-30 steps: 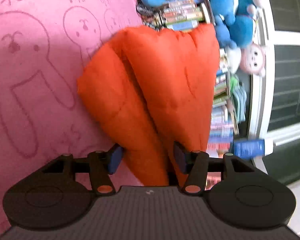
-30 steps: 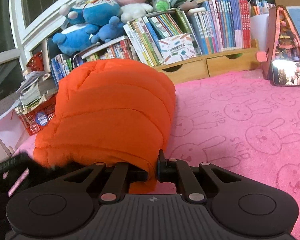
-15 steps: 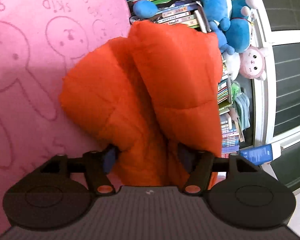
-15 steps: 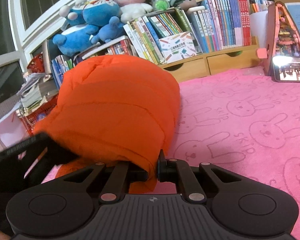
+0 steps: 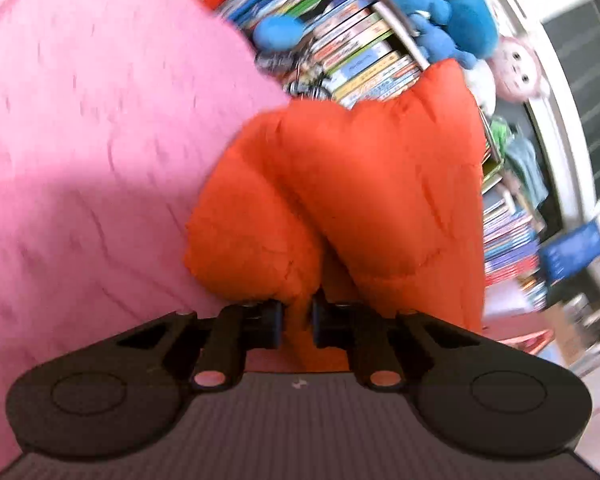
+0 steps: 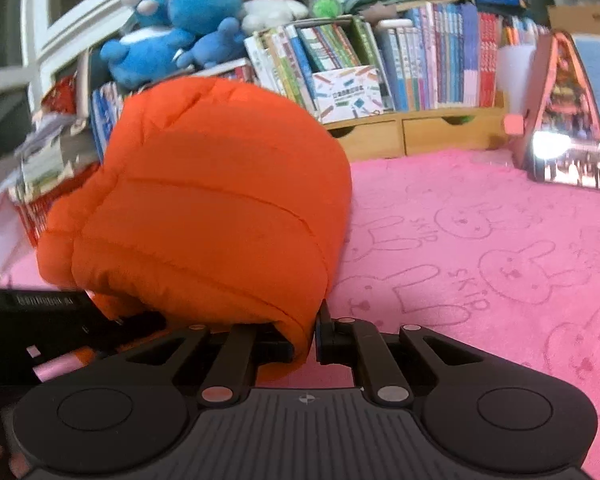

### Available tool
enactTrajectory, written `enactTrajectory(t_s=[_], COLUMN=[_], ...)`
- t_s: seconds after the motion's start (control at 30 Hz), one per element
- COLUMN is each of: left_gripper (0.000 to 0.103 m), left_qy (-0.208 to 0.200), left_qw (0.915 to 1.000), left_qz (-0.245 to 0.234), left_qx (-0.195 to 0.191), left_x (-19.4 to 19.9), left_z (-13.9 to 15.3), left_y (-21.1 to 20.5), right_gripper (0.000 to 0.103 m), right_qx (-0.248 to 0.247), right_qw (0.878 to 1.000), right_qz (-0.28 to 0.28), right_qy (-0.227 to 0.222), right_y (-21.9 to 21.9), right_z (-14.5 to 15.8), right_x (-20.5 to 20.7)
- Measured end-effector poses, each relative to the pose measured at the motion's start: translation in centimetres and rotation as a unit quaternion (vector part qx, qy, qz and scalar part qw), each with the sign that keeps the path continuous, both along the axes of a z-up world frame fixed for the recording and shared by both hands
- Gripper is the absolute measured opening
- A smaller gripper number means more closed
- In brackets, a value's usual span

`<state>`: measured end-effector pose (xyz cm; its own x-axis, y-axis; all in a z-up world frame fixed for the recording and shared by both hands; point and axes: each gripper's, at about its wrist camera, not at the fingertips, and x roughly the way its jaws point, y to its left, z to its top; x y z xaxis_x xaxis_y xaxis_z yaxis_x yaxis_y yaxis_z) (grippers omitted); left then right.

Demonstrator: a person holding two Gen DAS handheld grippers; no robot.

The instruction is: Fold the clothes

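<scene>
The left gripper [image 5: 296, 322] is pinched narrow on a fold of the orange jacket [image 5: 348, 200]. The right gripper [image 6: 314, 338] clamps the near hem of the same jacket [image 6: 212, 208], at its right corner. The jacket sits doubled into a puffy bundle on the pink surface [image 6: 480, 260], near its left edge and in front of the books [image 6: 420, 60]. It looks at least once folded; whether another fold is due, the blurred left view does not settle. The left gripper is rolled sideways; the right is level and low over the surface.
</scene>
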<state>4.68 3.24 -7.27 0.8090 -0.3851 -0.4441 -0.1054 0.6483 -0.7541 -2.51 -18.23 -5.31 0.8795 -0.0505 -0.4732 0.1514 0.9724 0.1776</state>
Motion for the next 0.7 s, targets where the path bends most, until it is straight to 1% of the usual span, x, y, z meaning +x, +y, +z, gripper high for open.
enactTrajectory(t_s=[0.07, 0.2, 0.27, 0.3, 0.33, 0.37, 0.4, 0.43, 0.47, 0.5, 0.53, 0.57, 0.6, 0.63, 0.67, 0.7], left_gripper=[0.012, 0.012, 0.012, 0.010, 0.000, 0.000, 0.000, 0.000, 0.000, 0.000, 0.000, 0.000, 0.001, 0.006, 0.012, 0.014], left_qy=[-0.009, -0.016, -0.024, -0.025, -0.017, -0.010, -0.009, -0.025, -0.044, -0.076, -0.114, -0.152, -0.189, -0.226, -0.260, -0.289], left_qw=[0.9995, 0.9979, 0.9949, 0.9916, 0.9809, 0.9688, 0.9666, 0.9644, 0.9614, 0.9569, 0.9521, 0.9442, 0.9331, 0.9188, 0.9009, 0.8783], left_qz=[0.003, 0.023, 0.042, 0.062, 0.114, 0.157, 0.170, 0.172, 0.172, 0.156, 0.119, 0.083, 0.046, 0.009, -0.029, -0.067], left_qx=[0.030, 0.058, 0.088, 0.110, 0.157, 0.192, 0.191, 0.199, 0.211, 0.233, 0.257, 0.280, 0.303, 0.324, 0.346, 0.375], left_x=[-0.1, -0.2, -0.4, -0.5, -0.6, -0.6, -0.5, -0.8, -1.2, -1.5, -1.5, -1.4, -1.3, -1.3, -1.1, -0.5], left_z=[0.3, -0.1, 0.3, 0.5, 0.8, 1.0, 1.1, 1.8, 2.7, 4.0, 5.6, 7.3, 8.9, 10.6, 12.1, 13.4], left_y=[0.5, 2.3, 2.9, 3.3, 4.0, 4.8, 6.1, 7.1, 7.8, 7.4, 5.9, 4.3, 2.8, 1.3, -0.5, -3.0], right_gripper=[0.013, 0.015, 0.015, 0.015, 0.015, 0.014, 0.013, 0.013, 0.013, 0.013, 0.013, 0.013, 0.013, 0.013, 0.013, 0.013], right_qx=[-0.012, -0.037, -0.054, -0.066, -0.078, -0.101, -0.125, -0.133, -0.125, -0.115, -0.125, -0.138, -0.149, -0.156, -0.160, -0.162], right_qw=[1.000, 0.999, 0.998, 0.998, 0.997, 0.995, 0.992, 0.990, 0.992, 0.993, 0.992, 0.990, 0.989, 0.987, 0.987, 0.986], right_qz=[0.003, 0.006, 0.008, 0.007, 0.007, -0.009, -0.027, -0.032, -0.026, -0.019, -0.014, -0.009, -0.006, -0.002, 0.002, 0.005], right_qy=[-0.001, -0.007, -0.009, -0.011, -0.012, -0.014, -0.015, -0.014, -0.016, -0.018, -0.020, -0.022, -0.024, -0.024, -0.024, -0.024], right_y=[0.4, 1.0, 1.2, 1.4, 1.6, 1.5, 1.5, 1.1, 0.6, 0.1, 0.2, 0.4, 0.7, 1.0, 1.2, 1.3], right_z=[-0.2, -0.5, -0.5, -0.5, -0.5, -0.6, -0.7, -0.8, -0.8, -0.9, -0.9, -1.0, -1.1, -1.2, -1.3, -1.3], right_x=[-0.3, -1.0, -1.3, -1.4, -1.5, -1.6, -1.7, -1.7, -1.7, -1.8, -1.9, -1.9, -1.9, -1.9, -1.9, -2.1])
